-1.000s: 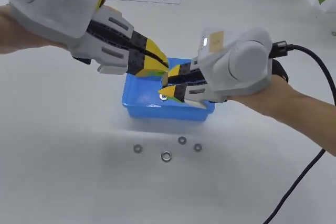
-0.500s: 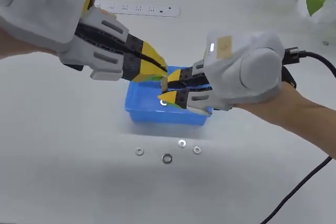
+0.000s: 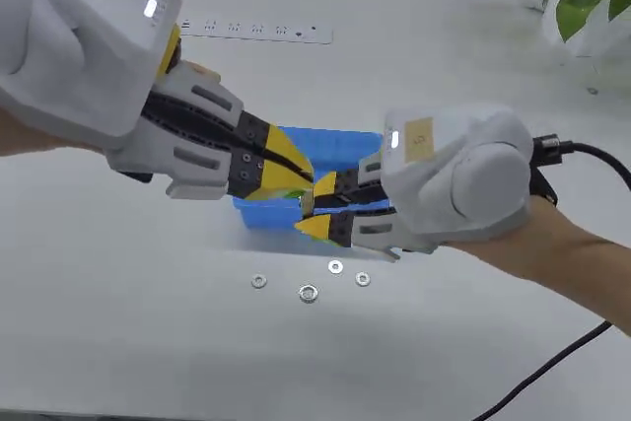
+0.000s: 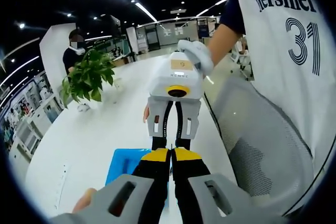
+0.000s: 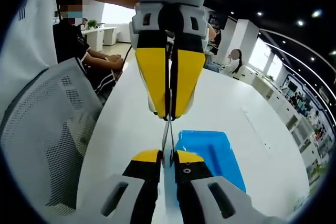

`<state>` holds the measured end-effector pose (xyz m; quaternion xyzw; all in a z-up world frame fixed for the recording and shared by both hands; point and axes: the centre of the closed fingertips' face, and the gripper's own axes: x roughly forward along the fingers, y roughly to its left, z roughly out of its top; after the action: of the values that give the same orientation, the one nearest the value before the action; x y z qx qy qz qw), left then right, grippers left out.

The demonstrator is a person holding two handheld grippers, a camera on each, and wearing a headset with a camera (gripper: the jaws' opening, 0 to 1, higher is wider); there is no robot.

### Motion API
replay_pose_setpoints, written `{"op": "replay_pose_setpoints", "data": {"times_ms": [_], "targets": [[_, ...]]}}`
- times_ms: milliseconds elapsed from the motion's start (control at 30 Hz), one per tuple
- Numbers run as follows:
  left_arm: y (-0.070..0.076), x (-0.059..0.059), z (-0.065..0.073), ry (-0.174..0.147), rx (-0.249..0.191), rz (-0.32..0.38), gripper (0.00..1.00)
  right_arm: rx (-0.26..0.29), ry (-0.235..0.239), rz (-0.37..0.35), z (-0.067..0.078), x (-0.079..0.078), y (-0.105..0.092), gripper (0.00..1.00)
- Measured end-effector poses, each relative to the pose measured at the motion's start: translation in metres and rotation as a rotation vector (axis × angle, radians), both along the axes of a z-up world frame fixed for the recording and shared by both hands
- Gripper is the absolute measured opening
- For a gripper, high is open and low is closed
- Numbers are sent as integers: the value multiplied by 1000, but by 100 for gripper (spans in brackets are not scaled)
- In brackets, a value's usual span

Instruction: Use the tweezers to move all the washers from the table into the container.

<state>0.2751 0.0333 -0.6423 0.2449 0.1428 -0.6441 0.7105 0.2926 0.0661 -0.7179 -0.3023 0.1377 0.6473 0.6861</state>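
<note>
Washers (image 3: 308, 292) lie on the table (image 3: 148, 342) just in front of the container (image 3: 325, 140), while the left gripper (image 3: 304, 177) and right gripper (image 3: 309, 207) both clamp the tweezers (image 5: 168, 135) above its near wall, seemingly between picks, so the tips must next drop onto one washer.

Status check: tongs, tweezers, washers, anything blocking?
Left gripper and right gripper tip to tip, tongs shut on thin metal tweezers, over near edge of blue plastic container. Four small metal washers on white table. Nothing in the way.

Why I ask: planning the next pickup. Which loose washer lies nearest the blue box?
The washer second from the right of the four, highest in the head view; the other three lie farther out from the blue box.
</note>
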Motion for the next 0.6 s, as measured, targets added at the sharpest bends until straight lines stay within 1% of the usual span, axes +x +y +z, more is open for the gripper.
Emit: {"op": "replay_pose_setpoints", "data": {"times_ms": [167, 267, 433, 500, 600], "targets": [[-1, -12, -12, 34, 0, 4, 5, -16, 25, 14, -13, -16, 0, 11], [-1, -17, -19, 54, 1, 6, 5, -22, 44, 17, -20, -23, -1, 11], [-1, -23, -30, 85, -6, 17, 5, -32, 74, 19, -31, -32, -2, 11], [-1, -25, -34, 106, -7, 21, 5, -37, 84, 23, -35, -37, -3, 11], [-1, -27, -40, 122, -1, 19, 5, -46, 86, 29, -40, -41, -3, 11]]}}
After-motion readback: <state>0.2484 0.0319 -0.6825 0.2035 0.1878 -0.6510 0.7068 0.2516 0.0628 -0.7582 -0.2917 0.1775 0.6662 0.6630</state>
